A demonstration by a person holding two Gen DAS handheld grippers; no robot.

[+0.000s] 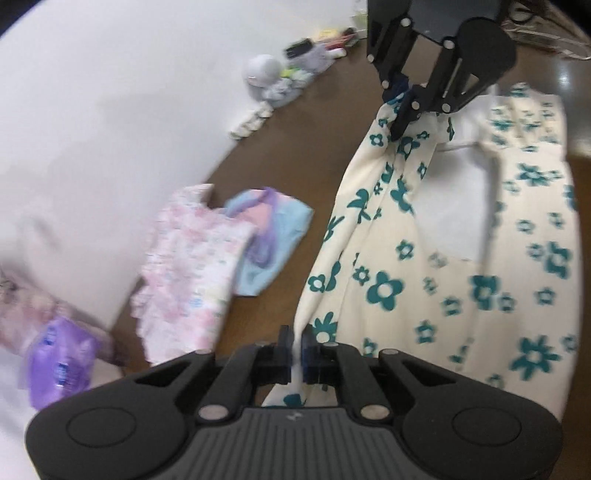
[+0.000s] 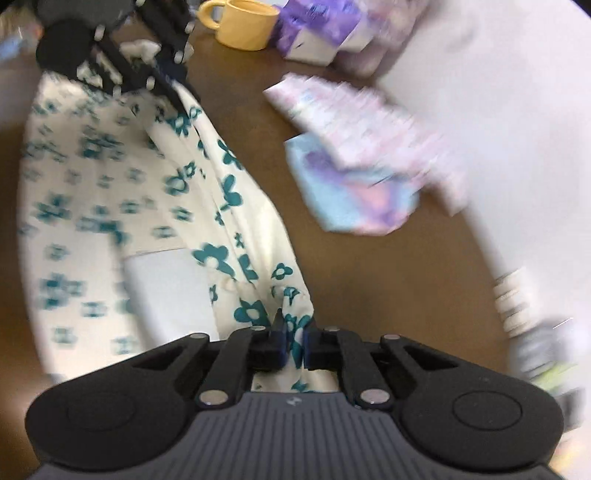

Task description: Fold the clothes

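Cream garment (image 1: 424, 258) with teal flowers, pinched by 2 tools.

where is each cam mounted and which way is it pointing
Left wrist: sits on the left tongs, looks forward along the floral garment they pinch, toward the right tongs clamped on its far end.
Right wrist: sits on the right tongs, looks the opposite way along the same garment, toward the left tongs and a yellow mug.
Shared: each shows both tongs, the garment, the brown table and the folded pink and blue clothes. No hand or sleeve shows.
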